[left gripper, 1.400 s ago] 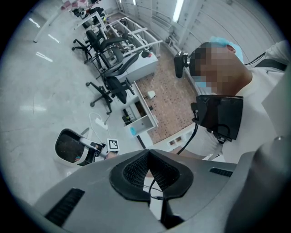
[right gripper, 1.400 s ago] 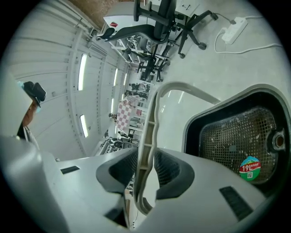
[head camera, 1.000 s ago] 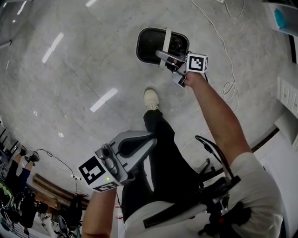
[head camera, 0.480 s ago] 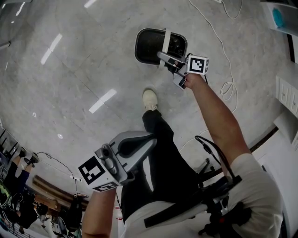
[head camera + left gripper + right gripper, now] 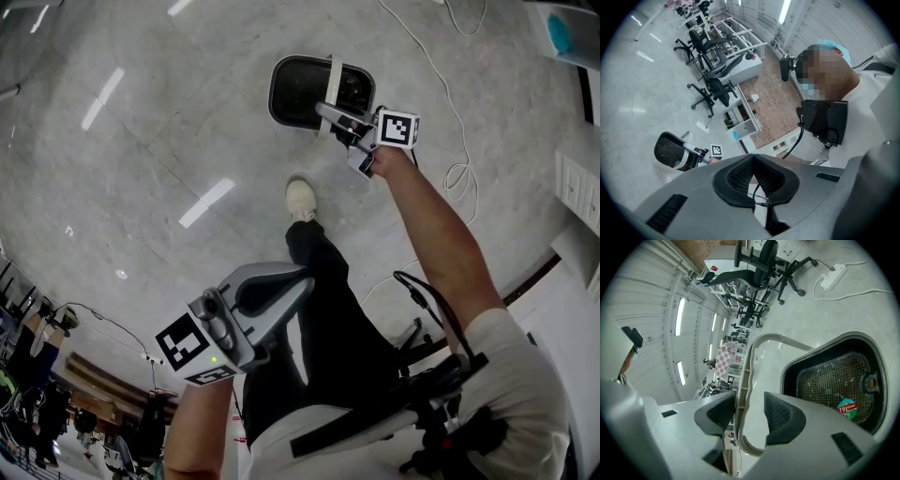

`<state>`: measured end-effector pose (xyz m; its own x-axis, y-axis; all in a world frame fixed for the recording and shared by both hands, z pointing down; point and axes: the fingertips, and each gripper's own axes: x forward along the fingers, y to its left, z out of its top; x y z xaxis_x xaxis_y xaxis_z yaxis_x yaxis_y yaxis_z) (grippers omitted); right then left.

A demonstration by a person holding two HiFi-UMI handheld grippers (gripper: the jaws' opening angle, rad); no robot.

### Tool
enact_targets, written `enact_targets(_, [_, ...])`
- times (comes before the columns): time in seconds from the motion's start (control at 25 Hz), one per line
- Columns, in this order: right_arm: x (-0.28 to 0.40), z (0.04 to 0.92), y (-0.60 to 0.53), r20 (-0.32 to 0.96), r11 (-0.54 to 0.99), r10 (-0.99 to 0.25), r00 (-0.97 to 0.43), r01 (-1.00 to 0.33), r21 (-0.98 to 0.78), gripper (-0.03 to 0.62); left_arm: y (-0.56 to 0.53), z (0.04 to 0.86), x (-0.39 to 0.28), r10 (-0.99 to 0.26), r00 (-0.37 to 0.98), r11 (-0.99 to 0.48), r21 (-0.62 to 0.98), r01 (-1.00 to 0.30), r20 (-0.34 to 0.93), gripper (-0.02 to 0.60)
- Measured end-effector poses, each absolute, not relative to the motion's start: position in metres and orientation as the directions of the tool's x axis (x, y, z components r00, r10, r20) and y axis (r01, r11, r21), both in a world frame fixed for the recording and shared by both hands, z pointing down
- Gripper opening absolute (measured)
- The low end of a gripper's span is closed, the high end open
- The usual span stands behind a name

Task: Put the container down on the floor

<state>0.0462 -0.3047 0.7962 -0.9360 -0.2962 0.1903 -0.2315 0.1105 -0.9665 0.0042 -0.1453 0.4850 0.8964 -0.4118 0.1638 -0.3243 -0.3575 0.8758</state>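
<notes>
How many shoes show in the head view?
1. The white shoe stands on the grey floor near the black, white-rimmed container; the other may be hidden under the person's leg.

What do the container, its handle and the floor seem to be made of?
The container is probably hard plastic: glossy black inside, with a pale rim. Its bottom shows a fine mesh, maybe metal. The handle looks like pale matte moulded plastic with a ribbed edge. The floor looks like polished stone or concrete: mottled grey, mirroring the ceiling lights.
</notes>
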Motion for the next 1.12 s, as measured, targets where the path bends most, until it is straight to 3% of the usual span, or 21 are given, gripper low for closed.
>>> enact_targets(0.64, [0.058, 0.78, -0.301, 0.157, 0.12, -0.309, -0.938, -0.202, -0.972, 0.176, -0.143, 0.477, 0.01, -0.407, 0.9, -0.365, 0.876, -0.315, 0.154, 0.01])
enact_targets(1.12, [0.094, 0.741, -0.239, 0.211, 0.078, -0.288, -0.934, -0.242, -0.967, 0.19, -0.114, 0.436, 0.01, -0.38, 0.913, -0.429, 0.846, -0.315, 0.147, 0.01])
